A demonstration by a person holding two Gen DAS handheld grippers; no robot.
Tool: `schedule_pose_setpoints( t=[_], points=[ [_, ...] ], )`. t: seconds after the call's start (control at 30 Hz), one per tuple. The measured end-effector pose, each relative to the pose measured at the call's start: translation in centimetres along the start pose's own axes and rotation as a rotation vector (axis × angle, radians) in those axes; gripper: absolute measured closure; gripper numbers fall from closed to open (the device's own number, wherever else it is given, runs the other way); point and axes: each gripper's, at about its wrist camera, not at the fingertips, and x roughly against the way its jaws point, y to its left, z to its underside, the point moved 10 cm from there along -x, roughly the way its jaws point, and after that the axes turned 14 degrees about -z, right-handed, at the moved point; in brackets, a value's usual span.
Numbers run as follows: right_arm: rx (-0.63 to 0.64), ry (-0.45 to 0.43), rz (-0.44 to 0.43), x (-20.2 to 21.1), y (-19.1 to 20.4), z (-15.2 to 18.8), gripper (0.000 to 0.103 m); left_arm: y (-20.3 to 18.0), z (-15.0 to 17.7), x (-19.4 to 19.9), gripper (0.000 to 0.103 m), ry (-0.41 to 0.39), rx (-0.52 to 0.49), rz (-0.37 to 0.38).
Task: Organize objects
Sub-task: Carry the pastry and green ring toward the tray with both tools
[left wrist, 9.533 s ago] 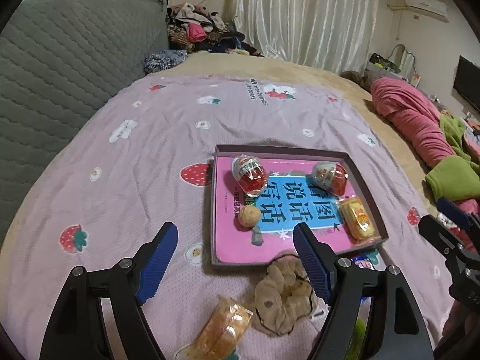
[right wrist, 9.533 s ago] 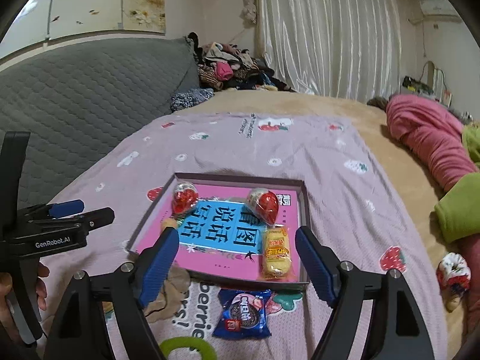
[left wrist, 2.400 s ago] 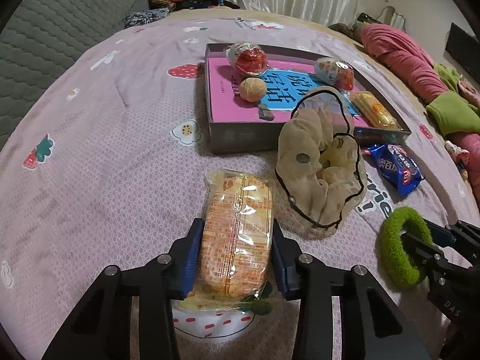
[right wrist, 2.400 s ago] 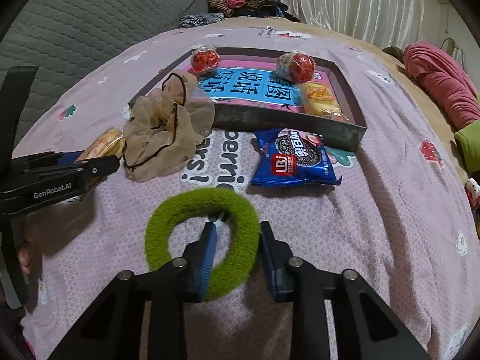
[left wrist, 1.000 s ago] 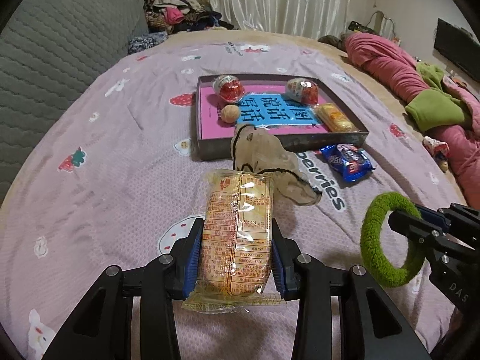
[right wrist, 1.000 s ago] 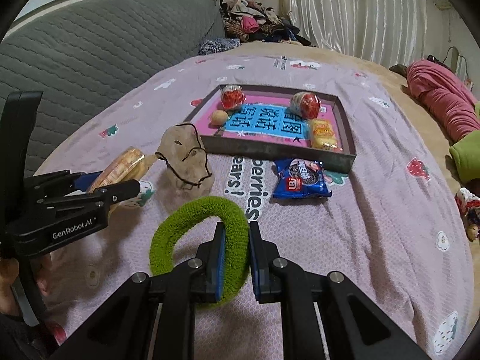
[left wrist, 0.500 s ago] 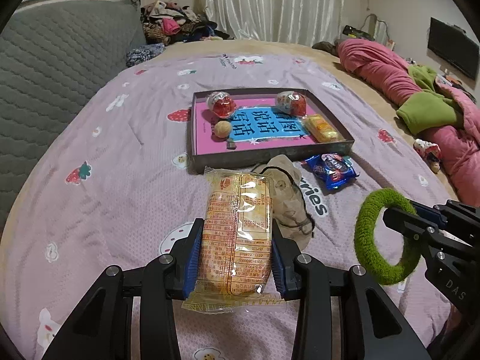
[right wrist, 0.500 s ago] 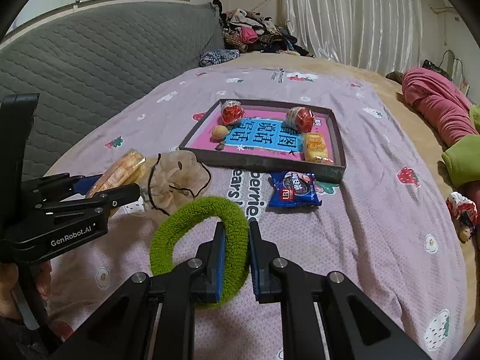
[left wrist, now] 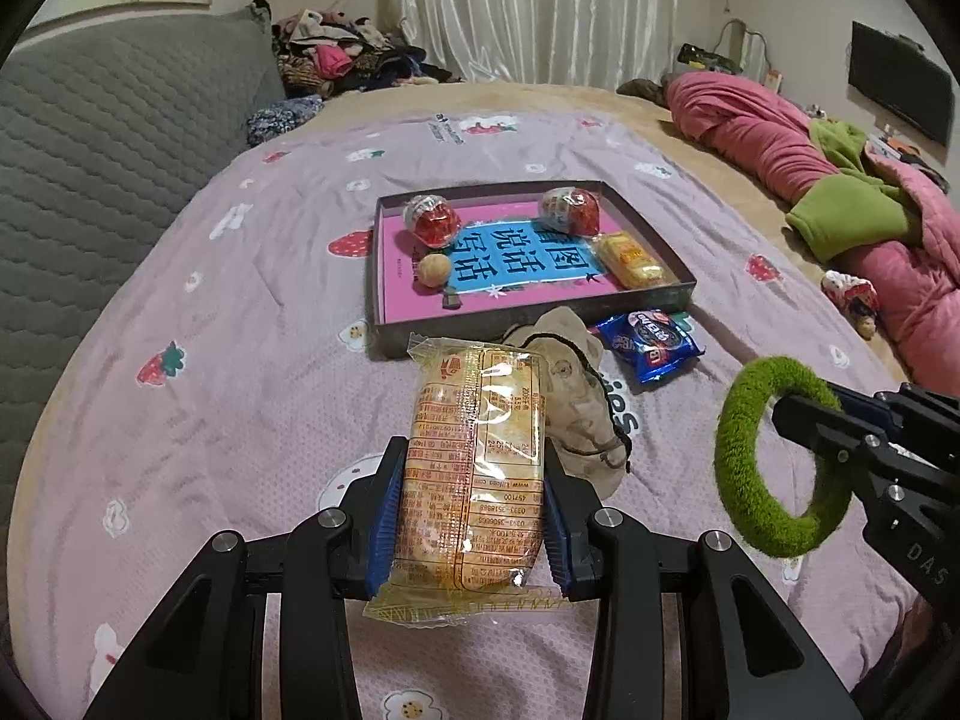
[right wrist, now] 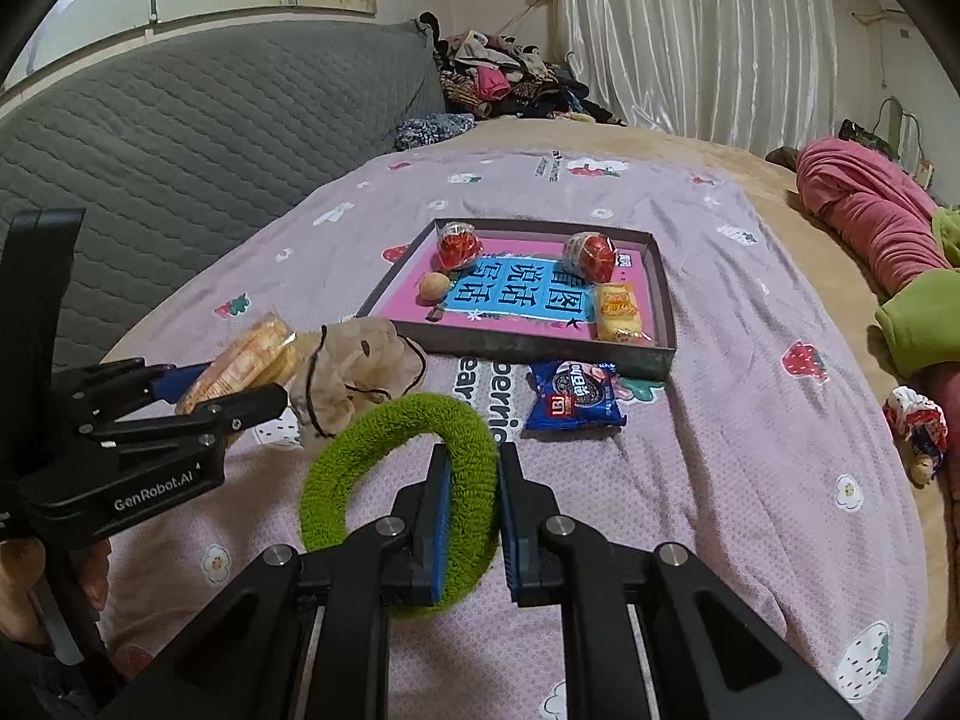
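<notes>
Lifting both loads clear of bed (left wrist: 198,420): left hand-held gripper (left wrist: 474,513) clamped on biscuit packet (left wrist: 474,468), right hand-held gripper (right wrist: 469,516) pinching green scrunchie (right wrist: 399,480), both off bedspread a second ago, now higher and pulled back, tray (right wrist: 657,354) smaller in view; beige scrunchie (right wrist: 354,378) and blue cookie pack (right wrist: 570,402) lie just before tray's near wall; likely next, carry to tray, which already holds two foil eggs, walnut, yellow snack
</notes>
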Motion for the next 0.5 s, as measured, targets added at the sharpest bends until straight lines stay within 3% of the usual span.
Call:
schedule_pose_setpoints(
  t=[0.5],
  points=[
    [-0.005, -0.044, -0.001, 2.0, -0.4, -2.0, 0.089, -0.4, -2.4, 1.8, 0.062, -0.039, -0.012, -0.002]
  ],
)
